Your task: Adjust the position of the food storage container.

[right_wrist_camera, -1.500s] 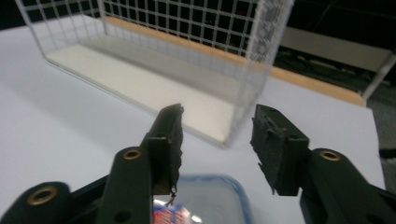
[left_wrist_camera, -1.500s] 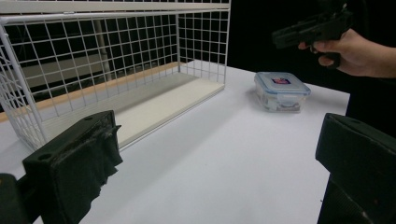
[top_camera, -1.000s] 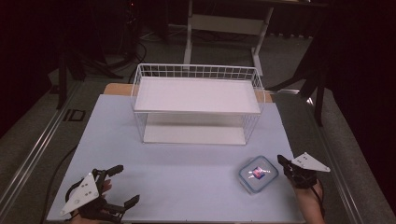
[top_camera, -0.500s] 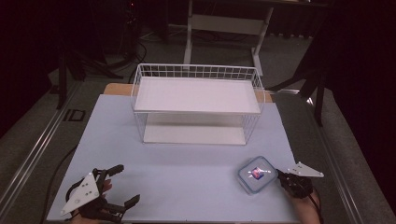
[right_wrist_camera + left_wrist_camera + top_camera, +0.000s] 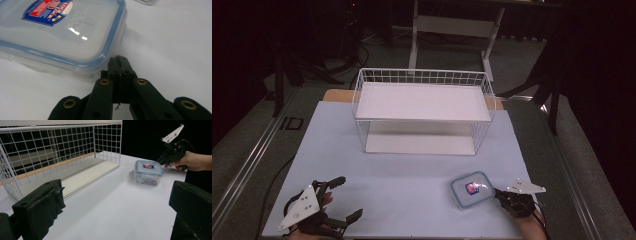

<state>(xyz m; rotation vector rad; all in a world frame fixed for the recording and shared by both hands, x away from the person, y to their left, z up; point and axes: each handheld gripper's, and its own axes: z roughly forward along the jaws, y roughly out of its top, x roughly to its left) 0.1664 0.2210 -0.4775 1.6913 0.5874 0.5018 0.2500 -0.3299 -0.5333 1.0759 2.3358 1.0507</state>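
Lower right of the high view: I note the box, a clear tub with a blue-rimmed lid and a red-and-blue label, lying flat on the table. At that size the label cannot be read there. The right gripper sits just to the box's right, its grey plate covering most of the body, so I cannot judge the jaws from above.

Right gripper view: the right gripper has its jaws pressed together with nothing between them, tips at the box lid's near corner; whether they touch the rim I cannot tell. The box's far side is cut off by the top and left frame edges. The label is legible in part here.

Lower left of the high view: the left gripper rests on the table with jaws apart and empty, well away from the box. Its hand is cut off at the bottom edge.

Left gripper view: both jaws of the left gripper rise at the lower corners, blurred and cropped. I see the box side-on at centre right, showing its depth, and the right gripper at its right edge.

Upper centre of the high view: the rack, a white wire frame with a solid upper shelf that hides much of its lower board. The left gripper view shows that rack from the side, cropped at top and left.
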